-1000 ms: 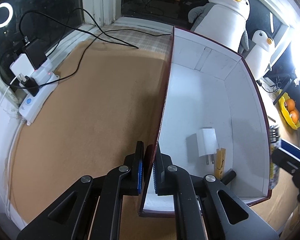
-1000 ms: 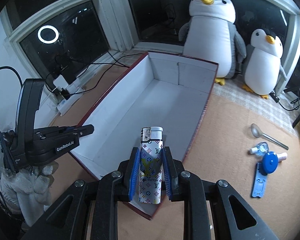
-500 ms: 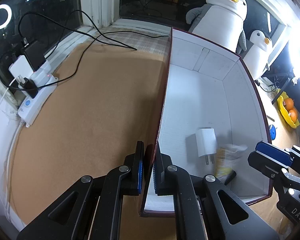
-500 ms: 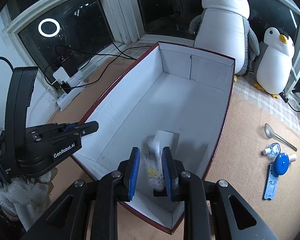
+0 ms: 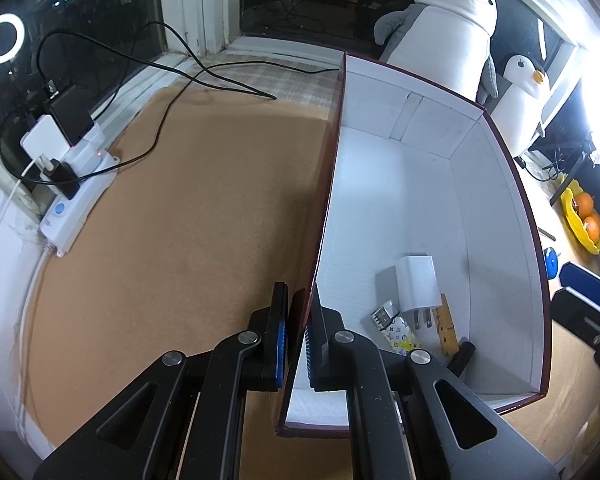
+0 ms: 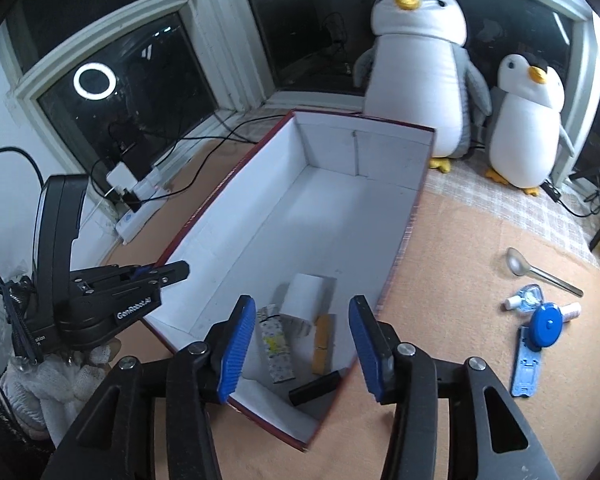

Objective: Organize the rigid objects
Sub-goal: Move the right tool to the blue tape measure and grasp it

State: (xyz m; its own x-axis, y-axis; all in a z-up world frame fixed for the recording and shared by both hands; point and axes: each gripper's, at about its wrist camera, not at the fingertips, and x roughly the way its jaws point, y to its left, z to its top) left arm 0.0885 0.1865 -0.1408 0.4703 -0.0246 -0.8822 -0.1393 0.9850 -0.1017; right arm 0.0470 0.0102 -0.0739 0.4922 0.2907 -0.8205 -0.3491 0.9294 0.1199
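my left tongs [image 5: 298,336] are pinched on the thin left wall of the box [image 5: 496,208], one ribbed blue pad either side of the cardboard. my right tongs [image 6: 302,346] hang wide apart above the box's near end, gripping nothing.

the box is one long rectangular carton, matte white inside with a dark red outer skin, standing on the tan, felt-like desk [image 5: 188,220]. four items lie near its near right corner: one glossy lighter [image 6: 275,354] printed with small coloured logos and capped in metal, lying flat; one smooth white charger cube [image 6: 303,298] with two metal prongs; one flat wooden clothespin [image 6: 322,344]; one short black cylinder [image 6: 315,388] against the near wall. lighter, charger and clothespin lie side by side, almost touching.

outside, toward the desk's right edge, i count one metal spoon [image 6: 540,270], one blue plastic disc [image 6: 546,326] on a flat blue strip, and one small clear vial [image 6: 526,300]. two plush penguins [image 6: 418,64] stand beyond the box's far end.
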